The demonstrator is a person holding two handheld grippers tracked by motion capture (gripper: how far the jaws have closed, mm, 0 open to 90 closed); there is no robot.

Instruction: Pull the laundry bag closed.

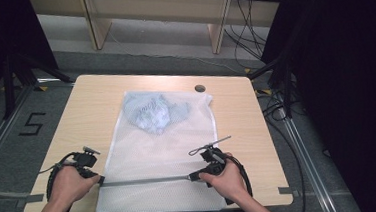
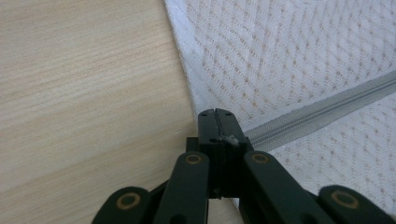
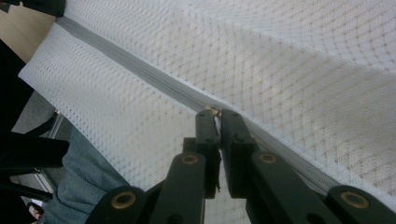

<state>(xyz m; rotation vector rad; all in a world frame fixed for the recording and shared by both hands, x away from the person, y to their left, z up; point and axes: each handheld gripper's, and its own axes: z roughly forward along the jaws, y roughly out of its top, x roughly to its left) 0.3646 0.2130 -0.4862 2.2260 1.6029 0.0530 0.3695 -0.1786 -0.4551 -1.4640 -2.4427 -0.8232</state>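
I work over a pale wooden bench [image 1: 91, 112] standing on grey floor, with cables trailing off to the right. A white mesh laundry bag [image 1: 144, 154] lies flat along the middle of the bench, a crumpled light-blue garment [image 1: 151, 113] inside its far end, and its grey zipper [image 1: 146, 180] runs across the near end.

My left gripper [image 2: 217, 114] has its jaws pressed together on the zipper's end at the bag's left edge. My right gripper [image 3: 217, 114] pinches what looks like the small metal zipper pull [image 3: 214, 110], though the hold is thin.

I judge the pull could slip out of the right jaws if I drag at an angle to the track. If the left grip lets go, the mesh would bunch and the slider could jam. Pulling hard could also slide the whole bag toward the near edge.
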